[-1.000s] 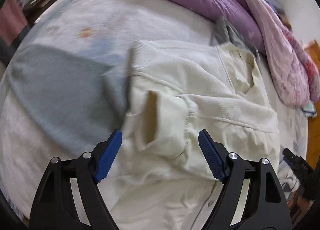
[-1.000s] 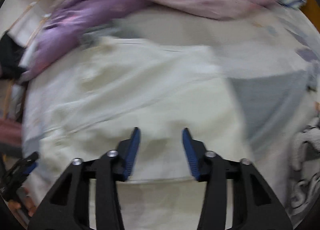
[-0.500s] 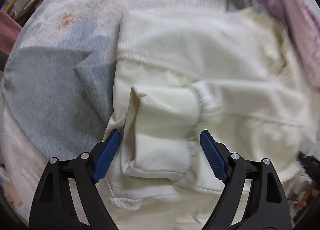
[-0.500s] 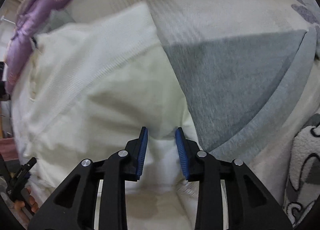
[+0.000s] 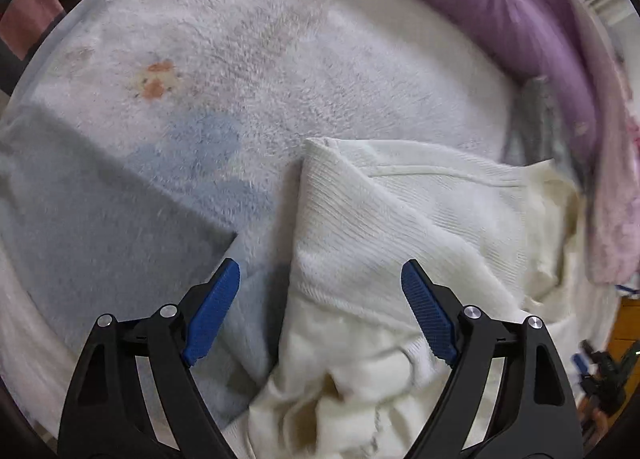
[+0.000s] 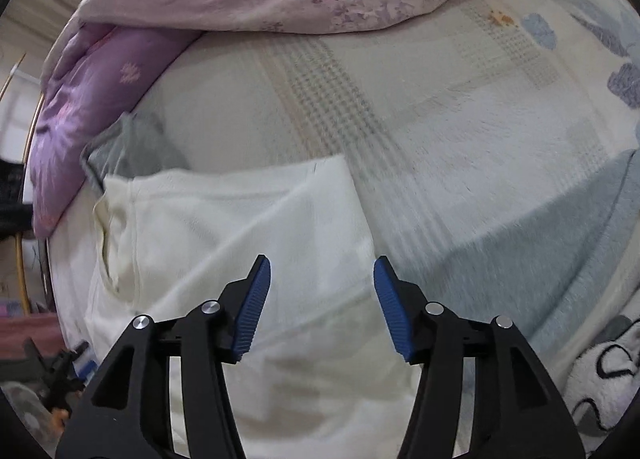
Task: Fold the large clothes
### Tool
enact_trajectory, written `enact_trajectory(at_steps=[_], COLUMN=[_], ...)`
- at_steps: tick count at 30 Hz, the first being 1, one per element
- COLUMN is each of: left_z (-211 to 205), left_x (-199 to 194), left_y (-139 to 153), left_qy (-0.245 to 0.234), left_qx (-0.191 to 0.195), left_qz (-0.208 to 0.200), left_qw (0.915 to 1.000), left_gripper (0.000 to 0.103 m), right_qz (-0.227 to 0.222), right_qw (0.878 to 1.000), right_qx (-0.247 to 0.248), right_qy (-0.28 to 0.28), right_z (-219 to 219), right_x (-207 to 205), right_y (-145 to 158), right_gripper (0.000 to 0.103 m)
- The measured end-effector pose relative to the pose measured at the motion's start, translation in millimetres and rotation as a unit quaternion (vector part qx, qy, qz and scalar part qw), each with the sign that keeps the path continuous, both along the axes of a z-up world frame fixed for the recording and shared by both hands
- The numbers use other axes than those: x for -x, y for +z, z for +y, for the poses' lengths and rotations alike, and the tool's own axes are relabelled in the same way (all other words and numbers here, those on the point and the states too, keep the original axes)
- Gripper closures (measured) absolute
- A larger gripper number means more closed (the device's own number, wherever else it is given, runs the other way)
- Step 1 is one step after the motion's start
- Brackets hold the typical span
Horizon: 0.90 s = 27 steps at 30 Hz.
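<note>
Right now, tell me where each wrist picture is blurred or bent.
Left wrist view: cream sweater smears toward the bottom and right edges; purple quilt is soft; fisheye curves the bed. Right wrist view: motion streaks cross the grey garment and bed cover; both hand-held grippers' blue pads stay sharp.

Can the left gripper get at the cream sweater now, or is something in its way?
Probably yes. The left gripper is open right above the cream sweater, and nothing lies between them.
</note>
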<state>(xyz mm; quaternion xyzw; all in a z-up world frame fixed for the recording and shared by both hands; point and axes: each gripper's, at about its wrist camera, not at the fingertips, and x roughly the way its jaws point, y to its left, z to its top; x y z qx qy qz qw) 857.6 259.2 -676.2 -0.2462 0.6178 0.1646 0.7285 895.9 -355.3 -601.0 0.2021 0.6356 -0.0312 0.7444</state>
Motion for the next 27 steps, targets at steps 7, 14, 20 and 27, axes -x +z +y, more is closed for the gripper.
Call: enact_trajectory(at_steps=[7, 14, 20, 27], left_z=[-5.1, -11.5, -40.3, -48.9], left_x=[-39.6, -64.3, -87.3, -64.7], left_y=[-25.1, -36.4, -29.8, 33.3], left_qy=[-0.016, -0.024, -0.061, -0.033], left_qx=[-0.027, -0.044, -0.046, -0.042], left_qz=[0.018, 0.009, -0.026, -0.113], left_qw=[0.9993, 0.9987, 0.9967, 0.9921], left_gripper=[0.019, 0.024, 0.087, 0.091], right_qz=[0.032, 0.033, -0.009, -0.112], right_qw=[0.999, 0.998, 0.998, 0.992], right_qx=[0.016, -0.021, -0.045, -0.058], right_qy=[-0.040, -0.050, -0.044, -0.027], right_z=[-10.8, -16.6, -18.3, -26.6], right_x=[-35.2, -53.9, -51.7, -5.9], right_y=[-33.3, -57.7, -48.8, 24.0], right_gripper=[0.046, 0.046, 0.093, 0.097])
